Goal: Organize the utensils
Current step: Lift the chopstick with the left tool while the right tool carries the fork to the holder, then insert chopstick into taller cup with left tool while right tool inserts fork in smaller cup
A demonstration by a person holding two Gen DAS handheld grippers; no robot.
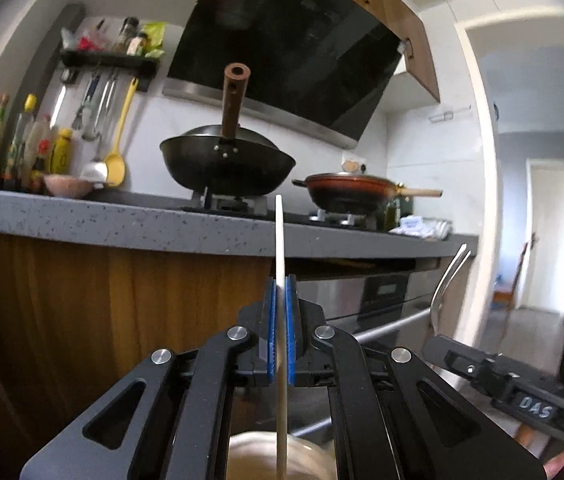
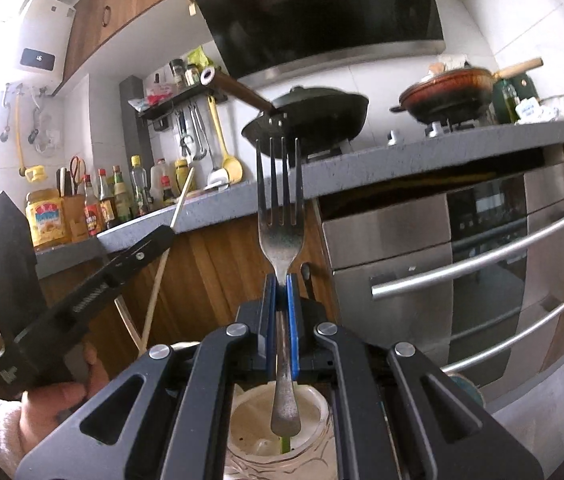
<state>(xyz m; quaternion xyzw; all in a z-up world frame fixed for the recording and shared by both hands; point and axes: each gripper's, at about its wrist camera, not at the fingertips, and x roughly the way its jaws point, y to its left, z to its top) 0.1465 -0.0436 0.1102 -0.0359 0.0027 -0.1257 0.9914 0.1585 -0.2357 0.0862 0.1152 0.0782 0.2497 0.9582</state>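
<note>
The left gripper [image 1: 280, 288] grasps a chopstick [image 1: 280, 236] upright; the right gripper [image 2: 281, 284] clamps a fork [image 2: 280, 216] (tines toward 12 o'clock) above a jar [image 2: 313, 420].

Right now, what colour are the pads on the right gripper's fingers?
Blue, on black fingers; the pads clamp the fork. Clearest in the right wrist view.

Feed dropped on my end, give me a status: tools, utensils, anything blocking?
Left tool shut on chopstick. Right tool shut on fork, handle end above glass jar. Nothing blocking the jar mouth.
</note>
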